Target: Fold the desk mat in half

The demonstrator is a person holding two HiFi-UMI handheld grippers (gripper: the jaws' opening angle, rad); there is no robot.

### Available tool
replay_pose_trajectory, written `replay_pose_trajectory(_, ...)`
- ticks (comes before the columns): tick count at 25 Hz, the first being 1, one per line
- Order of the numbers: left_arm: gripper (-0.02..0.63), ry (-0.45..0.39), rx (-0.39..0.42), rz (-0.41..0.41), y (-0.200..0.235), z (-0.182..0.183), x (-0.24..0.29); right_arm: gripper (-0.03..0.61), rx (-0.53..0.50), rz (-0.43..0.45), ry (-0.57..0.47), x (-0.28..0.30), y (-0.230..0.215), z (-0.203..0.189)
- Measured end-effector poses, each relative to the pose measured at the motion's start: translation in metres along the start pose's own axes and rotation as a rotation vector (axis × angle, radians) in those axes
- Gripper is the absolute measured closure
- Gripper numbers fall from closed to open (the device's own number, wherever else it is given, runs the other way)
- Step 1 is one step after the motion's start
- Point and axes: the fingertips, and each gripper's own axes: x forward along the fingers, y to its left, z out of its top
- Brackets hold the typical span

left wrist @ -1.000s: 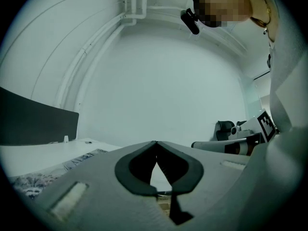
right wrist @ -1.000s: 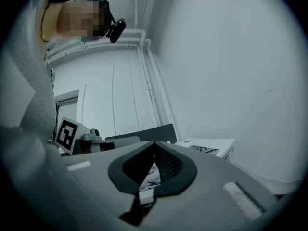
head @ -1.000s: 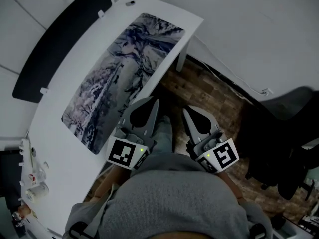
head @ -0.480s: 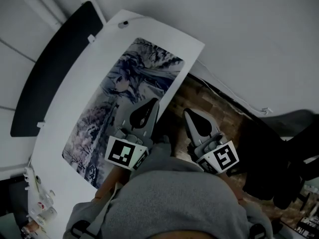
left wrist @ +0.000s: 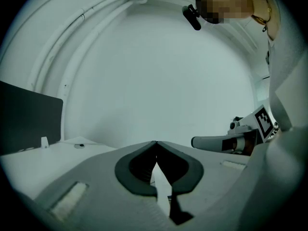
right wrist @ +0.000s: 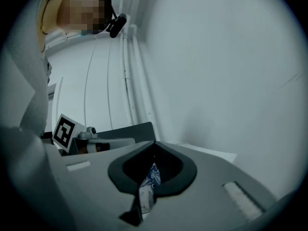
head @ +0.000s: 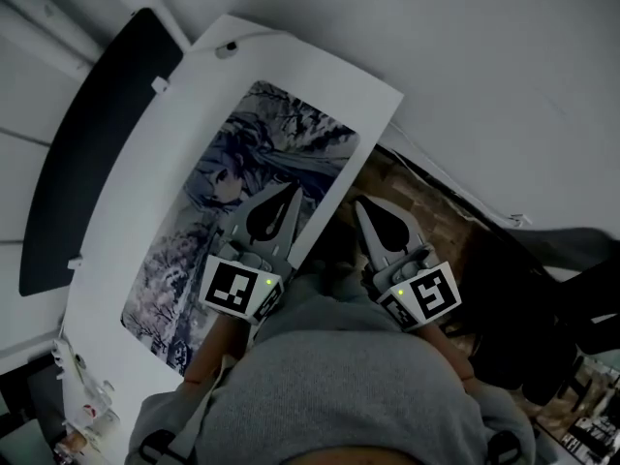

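The desk mat point(head: 242, 182), printed with a blue-grey drawing, lies flat and unfolded on the white desk point(head: 373, 90). My left gripper point(head: 293, 190) is shut and empty, with its tip over the mat's near long edge. My right gripper point(head: 362, 204) is also shut and empty, hanging beside the desk edge over the floor. In the left gripper view the jaws point(left wrist: 155, 142) meet at the tip and the right gripper point(left wrist: 216, 141) shows alongside. In the right gripper view the shut jaws point(right wrist: 155, 142) frame a strip of the mat point(right wrist: 150, 177) below them.
A dark panel point(head: 87, 153) runs along the desk's far side. Small items point(head: 82, 405) crowd the desk's left end. A dark office chair point(head: 542, 298) stands on the wood floor point(head: 426, 211) at the right. A white wall lies beyond the desk.
Both grippers have moved forward toward the desk, still shut. The left tip now lies over the mat's near edge, where before it hung short of the desk.
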Motion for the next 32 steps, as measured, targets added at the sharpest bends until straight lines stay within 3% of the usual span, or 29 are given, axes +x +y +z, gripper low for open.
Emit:
replay_pose_trajectory(7,0.614,-0.003,0.070,0.071,0.024,0.015,0.016,0.577,0.019,0.029,0.031,0.012,-0.026,-0.001)
replay_pose_trajectory(11,0.614,0.051,0.149,0.071,0.044,0.020,0.023,0.577,0.002,0.008,0.055,0.020,-0.043,-0.012)
replay_pose_trajectory(19,0.614,0.301,0.466,-0.069,0.105,0.013,0.056,0.577,-0.108,-0.080,0.222,0.032,-0.091,-0.060)
replay_pose_trajectory(22,0.614,0.393,0.487,-0.119,0.140,0.000,0.070,0.577,-0.124,-0.120,0.278,0.037,-0.108,-0.077)
replay_pose_trajectory(24,0.614,0.497,0.501,-0.158,0.163,-0.017,0.082,0.577,-0.133,-0.147,0.311,0.043,-0.119,-0.085)
replay_pose_trajectory(27,0.612,0.686,0.583,-0.221,0.202,-0.057,0.103,0.570,-0.157,-0.161,0.366,0.060,-0.130,-0.099)
replay_pose_trajectory(29,0.498,0.793,0.562,-0.279,0.222,-0.086,0.116,0.538,-0.173,-0.155,0.407,0.073,-0.132,-0.111)
replay_pose_trajectory(32,0.458,0.883,0.550,-0.323,0.245,-0.118,0.133,0.509,-0.190,-0.161,0.471,0.088,-0.139,-0.129)
